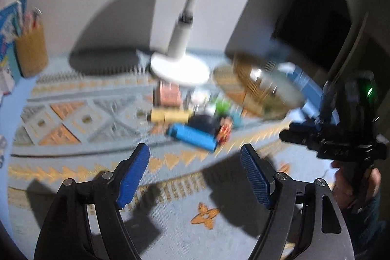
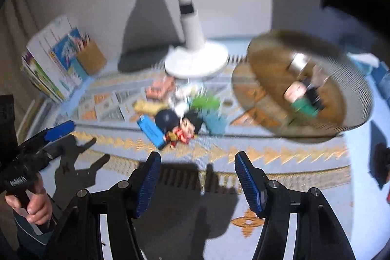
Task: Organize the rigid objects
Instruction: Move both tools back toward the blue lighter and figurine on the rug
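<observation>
A pile of small toys lies on the patterned cloth in front of the white lamp base point(image 1: 180, 70) point(image 2: 196, 62): a blue block point(image 1: 192, 137) point(image 2: 151, 132), a black-haired figure in red point(image 1: 224, 129) point(image 2: 186, 128), a yellow block point(image 1: 169, 115), a pink brick piece point(image 2: 159, 89) and a green piece point(image 2: 204, 102). A round woven basket point(image 2: 302, 87) point(image 1: 258, 87) stands right of the pile and holds a small figure point(image 2: 302, 99). My left gripper point(image 1: 195, 160) is open and empty, short of the pile. My right gripper point(image 2: 197, 169) is open and empty too. Both views are blurred.
A pencil cup point(image 1: 31, 50) point(image 2: 91, 56) and upright books point(image 2: 51, 65) stand at the far left against the wall. The right gripper shows in the left wrist view point(image 1: 341, 138); the left gripper shows at the left edge of the right wrist view point(image 2: 36, 148).
</observation>
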Tool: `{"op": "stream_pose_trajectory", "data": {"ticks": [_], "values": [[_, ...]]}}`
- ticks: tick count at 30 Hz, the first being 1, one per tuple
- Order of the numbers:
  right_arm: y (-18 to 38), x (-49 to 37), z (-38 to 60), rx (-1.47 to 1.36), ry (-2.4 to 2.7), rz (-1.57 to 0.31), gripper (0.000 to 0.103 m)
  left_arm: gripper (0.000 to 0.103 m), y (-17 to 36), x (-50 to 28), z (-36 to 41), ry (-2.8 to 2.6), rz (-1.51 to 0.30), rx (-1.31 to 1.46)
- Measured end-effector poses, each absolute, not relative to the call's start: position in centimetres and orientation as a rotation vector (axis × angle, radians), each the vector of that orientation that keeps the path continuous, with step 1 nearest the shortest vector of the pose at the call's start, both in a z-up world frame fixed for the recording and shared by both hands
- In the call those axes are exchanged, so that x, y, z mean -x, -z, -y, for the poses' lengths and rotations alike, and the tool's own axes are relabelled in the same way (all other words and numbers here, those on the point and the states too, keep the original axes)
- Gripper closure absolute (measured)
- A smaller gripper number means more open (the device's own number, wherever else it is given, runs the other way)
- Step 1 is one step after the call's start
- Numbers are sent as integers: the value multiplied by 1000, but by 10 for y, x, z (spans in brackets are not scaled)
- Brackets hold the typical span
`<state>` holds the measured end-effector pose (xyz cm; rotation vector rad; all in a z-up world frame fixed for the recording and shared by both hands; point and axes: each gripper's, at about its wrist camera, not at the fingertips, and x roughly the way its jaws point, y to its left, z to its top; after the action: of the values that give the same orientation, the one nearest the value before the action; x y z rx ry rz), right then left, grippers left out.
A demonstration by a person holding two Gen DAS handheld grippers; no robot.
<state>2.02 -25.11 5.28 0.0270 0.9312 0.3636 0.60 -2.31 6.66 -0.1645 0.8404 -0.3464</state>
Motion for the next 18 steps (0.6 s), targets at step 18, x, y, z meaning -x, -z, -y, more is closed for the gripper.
{"op": "stream_pose_trajectory", "data": {"ticks": [18], "values": [[7, -79, 232, -112, -356, -1036, 42, 26, 0, -62, 109, 215, -972, -124]]}}
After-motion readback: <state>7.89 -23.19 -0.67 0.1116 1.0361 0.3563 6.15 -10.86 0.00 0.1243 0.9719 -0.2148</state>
